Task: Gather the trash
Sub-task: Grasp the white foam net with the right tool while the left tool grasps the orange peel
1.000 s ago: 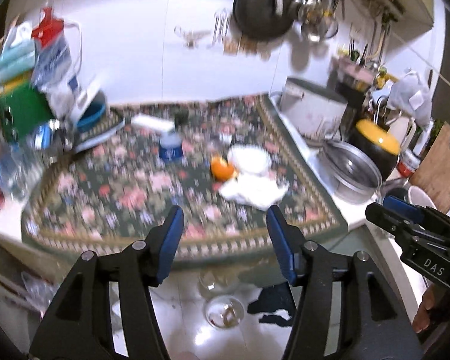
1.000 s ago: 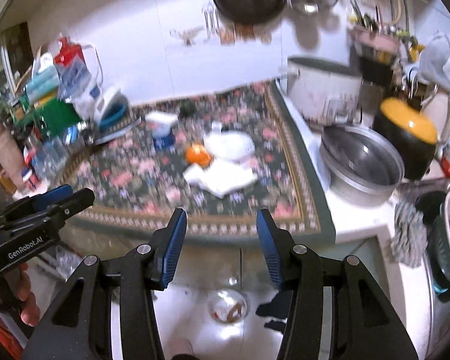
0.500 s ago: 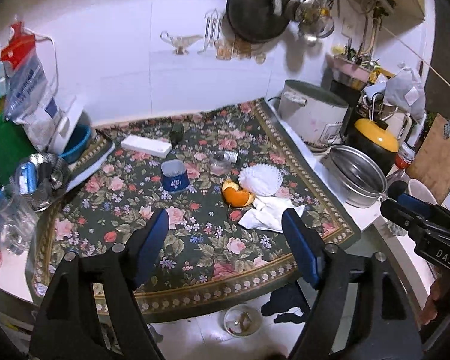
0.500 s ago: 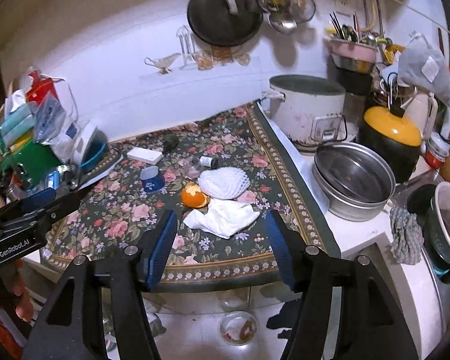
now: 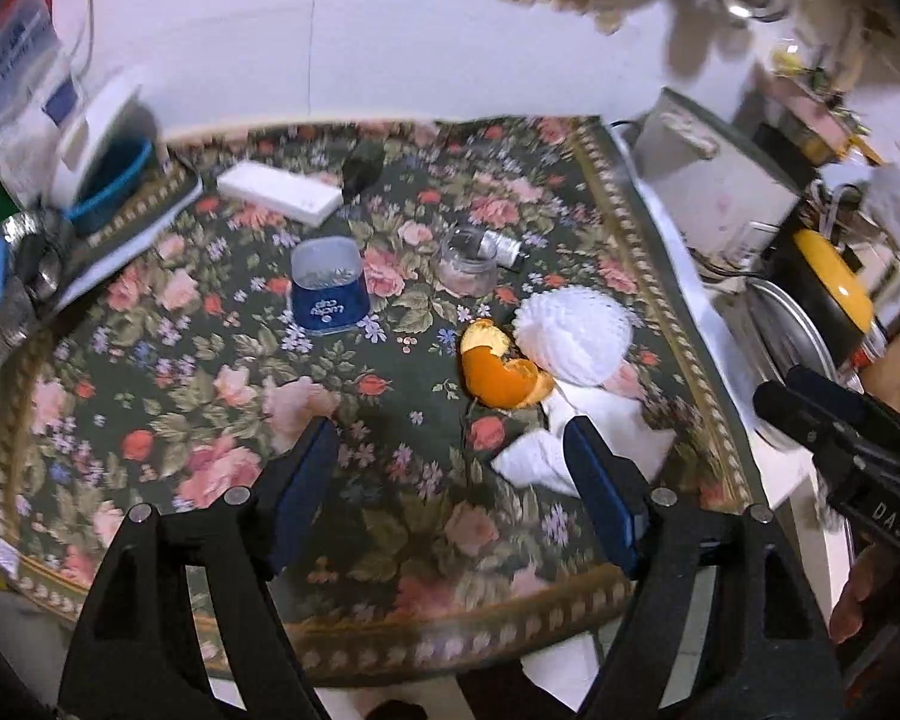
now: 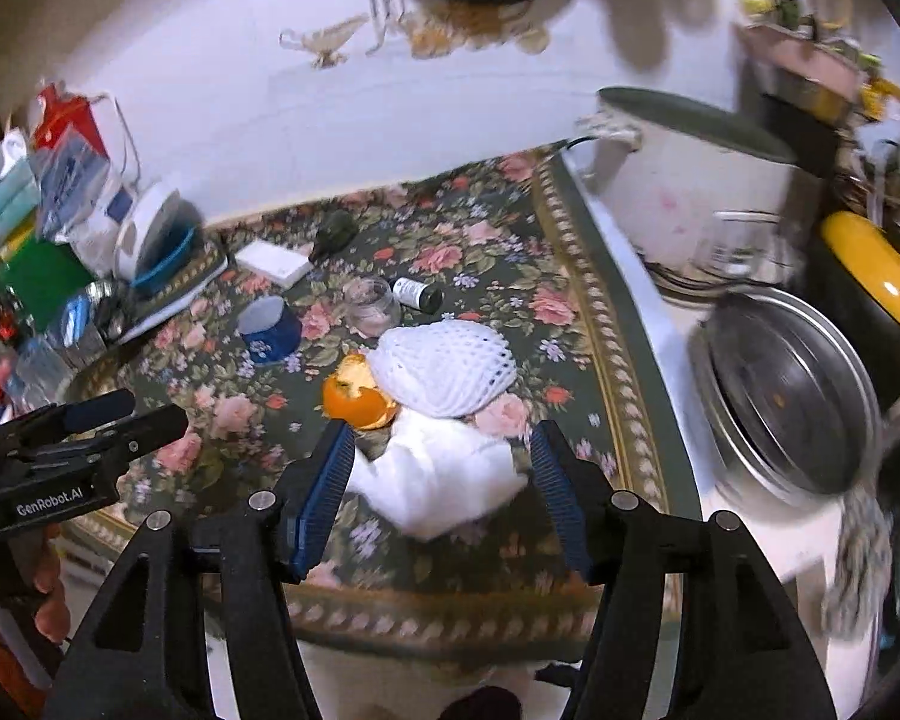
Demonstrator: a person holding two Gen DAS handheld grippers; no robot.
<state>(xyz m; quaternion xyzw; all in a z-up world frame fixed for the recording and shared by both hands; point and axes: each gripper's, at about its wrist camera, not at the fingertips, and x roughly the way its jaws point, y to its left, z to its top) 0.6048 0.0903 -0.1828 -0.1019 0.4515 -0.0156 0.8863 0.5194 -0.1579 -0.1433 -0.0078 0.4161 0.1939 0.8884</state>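
From the left wrist camera, the left gripper (image 5: 450,456) hangs over the near part of a flowered tablecloth (image 5: 210,372), its jaws spread wide with nothing between them. Just past the right finger lies a crumpled white tissue (image 5: 546,450), and beyond it an orange peel (image 5: 501,375) touches a white foam fruit net (image 5: 573,333). Farther back stand a blue tub (image 5: 329,294), a small glass jar (image 5: 467,258) and a little bottle (image 5: 506,251) on its side just behind the jar. A white box (image 5: 279,191) lies near the wall. At the right edge the right gripper (image 5: 846,438) reaches in from the side over the counter; from here I cannot tell how its jaws stand. A steel bowl (image 5: 786,336) sits on the white counter beside the cloth.

From the right wrist camera, the right gripper (image 6: 441,456) has its jaws wide apart, and the tissue (image 6: 444,480) lies between the two fingertips, seemingly untouched by either. The peel (image 6: 357,399) is just ahead of the left finger, touching the foam net (image 6: 447,369). The jar (image 6: 372,306), the bottle (image 6: 417,294) and the tub (image 6: 268,330) stand farther back. The left gripper (image 6: 120,420) shows at the left edge. The steel bowl (image 6: 792,396) is to the right, with a white pot (image 6: 684,192) behind it.
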